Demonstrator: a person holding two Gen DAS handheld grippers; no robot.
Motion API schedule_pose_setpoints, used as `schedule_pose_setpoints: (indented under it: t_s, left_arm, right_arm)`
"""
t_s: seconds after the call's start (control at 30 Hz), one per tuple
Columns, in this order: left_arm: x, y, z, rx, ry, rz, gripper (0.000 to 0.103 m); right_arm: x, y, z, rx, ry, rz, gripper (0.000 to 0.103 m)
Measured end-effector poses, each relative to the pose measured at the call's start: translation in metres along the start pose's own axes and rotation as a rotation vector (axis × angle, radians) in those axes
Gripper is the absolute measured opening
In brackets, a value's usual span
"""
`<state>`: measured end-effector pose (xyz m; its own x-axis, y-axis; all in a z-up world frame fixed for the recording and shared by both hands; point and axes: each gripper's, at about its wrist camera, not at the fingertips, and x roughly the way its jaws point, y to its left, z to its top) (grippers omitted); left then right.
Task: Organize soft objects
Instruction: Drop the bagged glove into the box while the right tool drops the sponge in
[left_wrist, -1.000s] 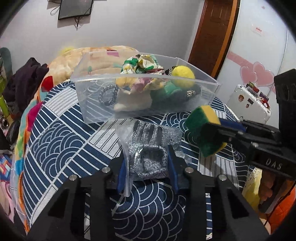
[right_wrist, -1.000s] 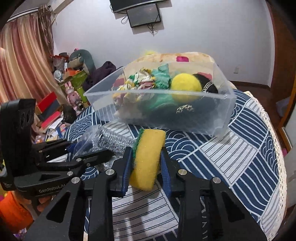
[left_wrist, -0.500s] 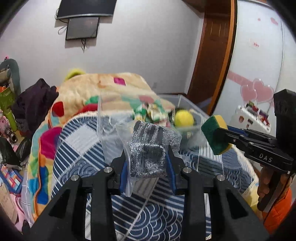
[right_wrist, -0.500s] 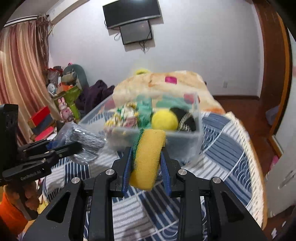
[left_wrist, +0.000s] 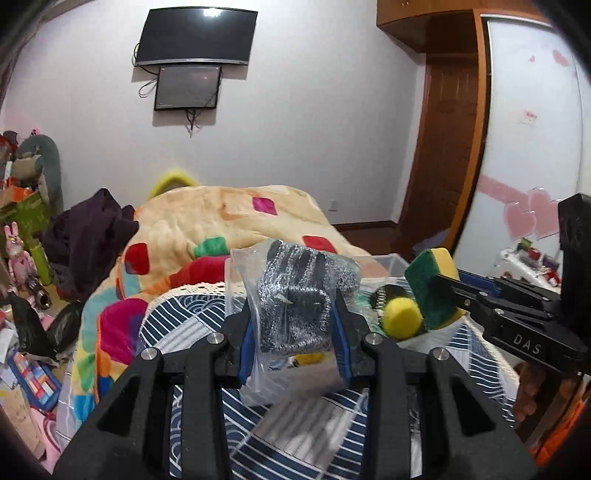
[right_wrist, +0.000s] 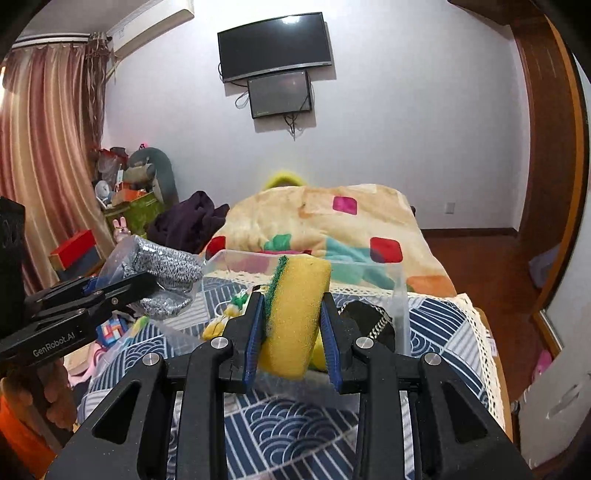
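My left gripper (left_wrist: 293, 332) is shut on a clear bag holding a grey knitted glove (left_wrist: 295, 291) and holds it up above the near side of the clear plastic bin (left_wrist: 388, 264). My right gripper (right_wrist: 293, 332) is shut on a yellow sponge with a green scouring side (right_wrist: 295, 306), raised over the bin (right_wrist: 400, 291). The sponge also shows in the left wrist view (left_wrist: 430, 280), and the bagged glove in the right wrist view (right_wrist: 162, 273). The bin holds a yellow ball (left_wrist: 400, 319), a black item with a chain (right_wrist: 369, 321) and patterned cloth.
The bin stands on a blue and white wave-patterned cloth (right_wrist: 295, 424). Behind it lies a beige blanket with coloured squares (right_wrist: 332, 221). A dark garment (left_wrist: 88, 232) and clutter lie at the left. A wooden door (left_wrist: 443, 147) is at the right.
Both grippers have risen and tilted upward with their loads. The bin now sits low in both views and the far wall with its screens fills the top.
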<state>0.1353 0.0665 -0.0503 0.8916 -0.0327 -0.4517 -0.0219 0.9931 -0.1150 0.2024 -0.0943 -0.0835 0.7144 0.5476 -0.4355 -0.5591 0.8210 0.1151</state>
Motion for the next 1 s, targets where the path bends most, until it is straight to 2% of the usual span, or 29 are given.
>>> schedule_pose_setpoints:
  t_s: [0.37, 0.63, 0.73, 0.8, 0.87, 1.0]
  left_arm:
    - [0.051, 0.009, -0.015, -0.009, 0.092, 0.055, 0.035]
    - [0.062, 0.009, -0.022, 0.004, 0.117, 0.057, 0.036]
    - [0.061, 0.004, -0.024, 0.028, 0.122, 0.062, 0.041]
    - [0.06, 0.002, -0.025, 0.039, 0.122, 0.064, 0.051]
    - [0.057, 0.001, -0.026, 0.039, 0.121, 0.057, 0.054]
    - [0.052, 0.002, -0.027, 0.028, 0.126, 0.047, 0.057]
  right_arm:
    - [0.043, 0.004, -0.009, -0.013, 0.093, -0.012, 0.027]
    - [0.054, 0.009, -0.017, -0.049, 0.142, -0.011, 0.03]
    - [0.054, 0.009, -0.019, -0.061, 0.151, -0.013, 0.03]
    - [0.052, 0.01, -0.021, -0.073, 0.155, -0.023, 0.03]
    - [0.051, 0.01, -0.019, -0.077, 0.156, -0.026, 0.031]
    - [0.045, 0.008, -0.017, -0.07, 0.152, -0.019, 0.044]
